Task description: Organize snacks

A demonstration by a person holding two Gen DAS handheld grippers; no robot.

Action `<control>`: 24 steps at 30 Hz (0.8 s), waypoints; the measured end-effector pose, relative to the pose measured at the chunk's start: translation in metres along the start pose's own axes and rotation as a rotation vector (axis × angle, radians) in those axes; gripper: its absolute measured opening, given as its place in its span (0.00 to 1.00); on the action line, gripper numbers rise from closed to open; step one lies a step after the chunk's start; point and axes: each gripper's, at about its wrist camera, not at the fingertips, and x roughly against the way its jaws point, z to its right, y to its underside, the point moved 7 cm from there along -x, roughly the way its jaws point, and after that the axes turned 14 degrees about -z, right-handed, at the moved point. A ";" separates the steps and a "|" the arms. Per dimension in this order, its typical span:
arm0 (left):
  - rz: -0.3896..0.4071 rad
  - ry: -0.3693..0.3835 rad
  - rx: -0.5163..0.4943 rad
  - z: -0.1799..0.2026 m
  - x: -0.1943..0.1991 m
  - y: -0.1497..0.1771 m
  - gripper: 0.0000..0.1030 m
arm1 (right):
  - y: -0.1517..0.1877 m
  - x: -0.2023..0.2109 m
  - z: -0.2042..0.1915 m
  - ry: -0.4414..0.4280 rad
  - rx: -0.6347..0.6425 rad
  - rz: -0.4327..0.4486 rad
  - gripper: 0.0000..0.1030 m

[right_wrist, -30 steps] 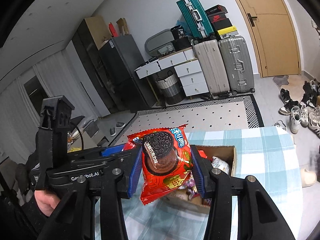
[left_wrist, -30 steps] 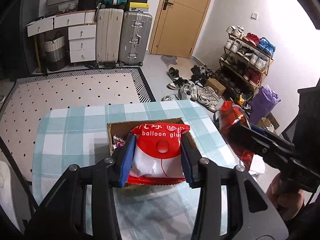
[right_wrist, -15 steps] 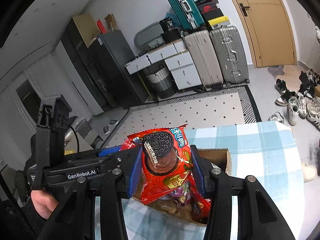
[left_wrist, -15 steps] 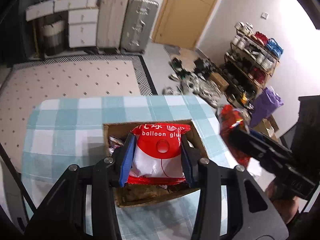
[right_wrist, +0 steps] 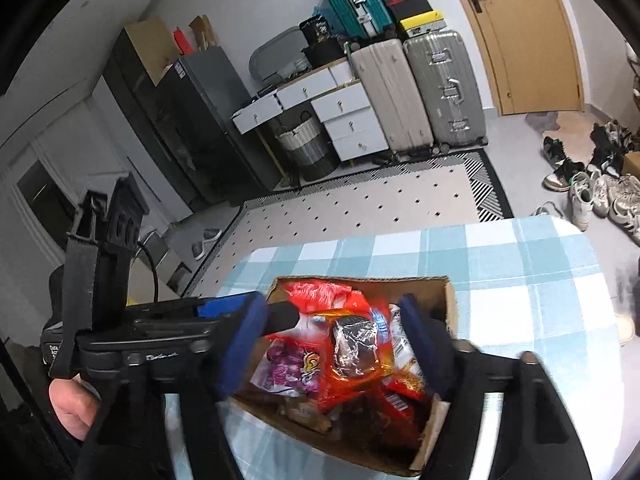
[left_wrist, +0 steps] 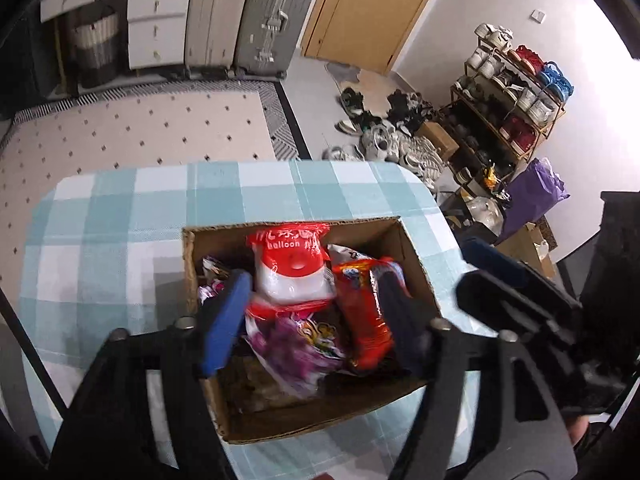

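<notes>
A cardboard box [left_wrist: 416,256] of snacks sits on the blue checked tablecloth [left_wrist: 120,232]. My left gripper [left_wrist: 310,320] hangs over it with its jaws opening; the red-and-white balloon gum bag [left_wrist: 292,268] lies loose in the box between the fingers, clear of the pads. My right gripper [right_wrist: 328,340] is also over the box [right_wrist: 450,296], jaws opening, and the red cookie pack [right_wrist: 352,348] rests inside on other packets, touching neither pad. A purple packet [left_wrist: 296,344] lies beside it. Each gripper shows in the other's view: the right gripper [left_wrist: 500,280], the left gripper [right_wrist: 160,332].
The table's rounded far edge [left_wrist: 280,164] drops to a dotted rug [left_wrist: 140,128]. Suitcases [right_wrist: 440,88] and white drawers [right_wrist: 344,112] line the far wall. Shoes [left_wrist: 384,140] and a shoe rack [left_wrist: 512,96] stand to the right. A hand [right_wrist: 68,404] holds the left gripper.
Both grippers have come down over the box and spread their jaws. The balloon gum bag and the cookie pack, gripped before, now lie loose in the box.
</notes>
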 end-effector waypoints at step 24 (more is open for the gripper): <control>0.263 -0.166 -0.035 0.028 0.123 0.065 0.83 | 0.051 0.117 -0.054 -0.018 0.109 0.197 0.95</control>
